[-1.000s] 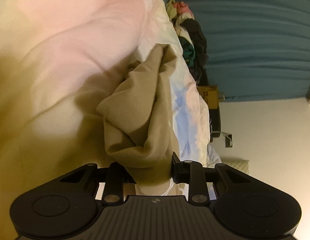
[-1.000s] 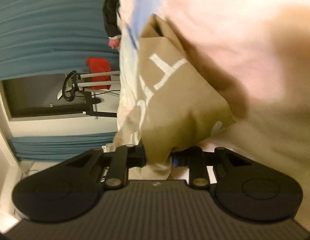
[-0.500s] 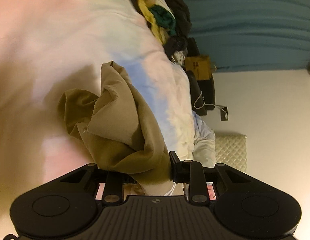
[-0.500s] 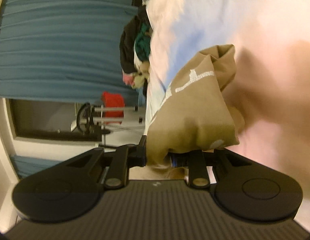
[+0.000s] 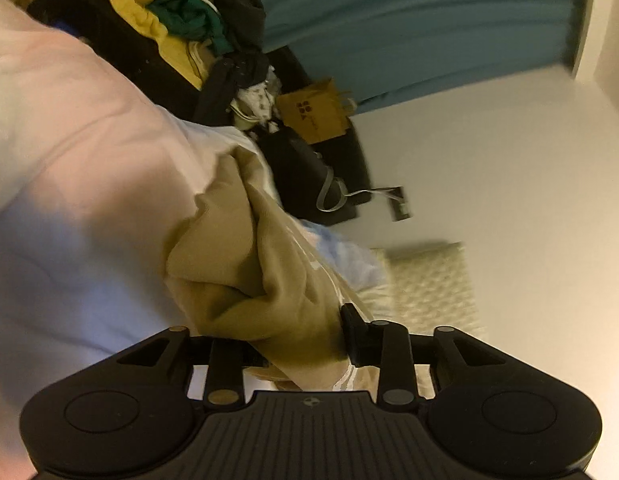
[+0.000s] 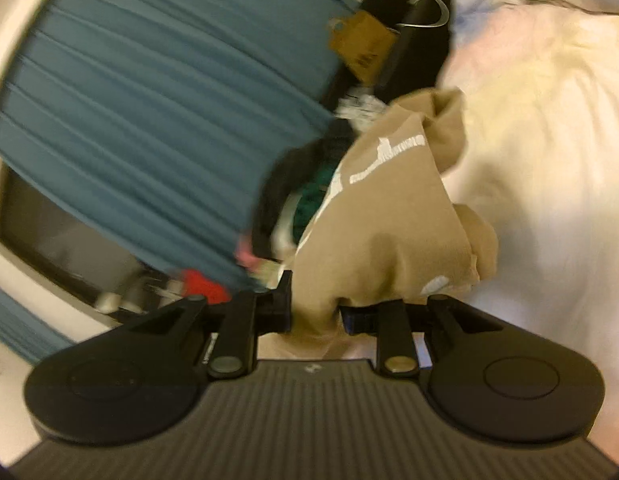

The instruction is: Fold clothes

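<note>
Left gripper (image 5: pixel 301 344): clenched on a bunched fold of the tan garment (image 5: pixel 245 264), cloth filling the gap between the jaws and spilling over the near finger. Garment raised off the pale bedsheet (image 5: pixel 77 168), hanging in loose folds just over it. Beyond the garment, at the far edge of the sheet: heap of clothes (image 5: pixel 181 24) in black, yellow and green. Right of the heap: brown paper bag (image 5: pixel 313 114), black case (image 5: pixel 309 172) with a loose grey cord. Behind those: teal curtain (image 5: pixel 409 16) and white wall (image 5: pixel 509 184). Quilted pillow (image 5: pixel 425 280) right of the garment.

Right gripper (image 6: pixel 315 312): clenched on another part of the tan garment (image 6: pixel 381 224), white printed lettering (image 6: pixel 389 152) showing on its upper face. Left of the garment: teal curtain (image 6: pixel 149 100), red item (image 6: pixel 201 286) low down, blurred. Above the garment: paper bag (image 6: pixel 363 46). Right of the garment: pale bedsheet (image 6: pixel 549 160), rumpled.
</note>
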`<state>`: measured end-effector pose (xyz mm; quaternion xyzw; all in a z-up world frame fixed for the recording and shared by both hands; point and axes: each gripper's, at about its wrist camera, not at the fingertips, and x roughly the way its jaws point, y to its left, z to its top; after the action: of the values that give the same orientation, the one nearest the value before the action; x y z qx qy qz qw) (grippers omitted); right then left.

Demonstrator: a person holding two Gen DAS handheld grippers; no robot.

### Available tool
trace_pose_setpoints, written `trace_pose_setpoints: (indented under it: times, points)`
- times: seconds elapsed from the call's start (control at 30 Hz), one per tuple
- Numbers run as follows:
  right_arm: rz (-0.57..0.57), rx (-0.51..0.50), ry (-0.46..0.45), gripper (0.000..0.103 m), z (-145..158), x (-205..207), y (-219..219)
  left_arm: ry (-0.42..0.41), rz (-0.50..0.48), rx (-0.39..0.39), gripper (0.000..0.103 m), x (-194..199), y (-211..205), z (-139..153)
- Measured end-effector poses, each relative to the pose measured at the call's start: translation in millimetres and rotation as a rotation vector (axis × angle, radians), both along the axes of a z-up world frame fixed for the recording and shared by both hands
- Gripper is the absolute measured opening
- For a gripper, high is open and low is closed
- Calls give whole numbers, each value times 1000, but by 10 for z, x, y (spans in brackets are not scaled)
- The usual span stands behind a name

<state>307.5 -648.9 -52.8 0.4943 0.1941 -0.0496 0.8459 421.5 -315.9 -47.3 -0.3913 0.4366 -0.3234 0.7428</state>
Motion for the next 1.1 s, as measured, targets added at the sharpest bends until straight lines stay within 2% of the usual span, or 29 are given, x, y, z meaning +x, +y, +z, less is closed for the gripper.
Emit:
trace_pose_setpoints:
  times: [0.07, 0.13, 0.2, 0.27, 0.37, 0.47, 0.6, 0.67, 0.7, 0.77, 0.83, 0.9, 1.0, 1.03, 1.1]
  points:
    - [-2, -7, 85, 26, -416, 26, 42, 27, -31, 59, 32, -45, 21, -410]
    - [18, 28, 183, 26, -888, -57, 83, 80, -54, 125, 30, -74, -6, -817]
    - [36, 61, 246, 26, -1288, -188, 147, 96, -82, 189, 28, -158, -23, -1095]
    - [43, 100, 259, 26, -1550, -354, 204, 81, -100, 211, 29, -259, 23, -1227]
    - [26, 155, 229, 27, -1684, -502, 214, 53, -107, 227, 30, -249, 12, -1290]
    - [22, 155, 266, 28, -1587, -604, 197, 27, -90, 282, 33, -302, -33, -1150]
    - [32, 76, 362, 29, -1263, -673, 319, -50, -116, 396, 54, -690, 26, -781]
    - [46, 6, 387, 29, -1050, -770, 369, -93, -131, 419, 58, -875, 40, -536]
    - [55, -31, 388, 29, -935, -825, 397, -118, -139, 425, 65, -974, 56, -388]
    - [68, -100, 370, 29, -699, -979, 476, -182, -148, 449, 74, -1177, 67, -117]
    - [72, -168, 328, 29, -440, -1145, 555, -272, -153, 481, 75, -1431, 126, 181]
    - [67, -248, 294, 29, -152, -1266, 669, -349, -153, 507, 82, -1678, 212, 472]
    - [61, -334, 232, 29, 214, -1602, 822, -454, -132, 540, 88, -2097, 382, 874]
    - [58, -367, 214, 30, 342, -1674, 903, -489, -123, 548, 89, -2239, 443, 991]
    - [52, -444, 182, 40, 559, -1829, 1059, -554, -98, 558, 94, -2503, 562, 1183]
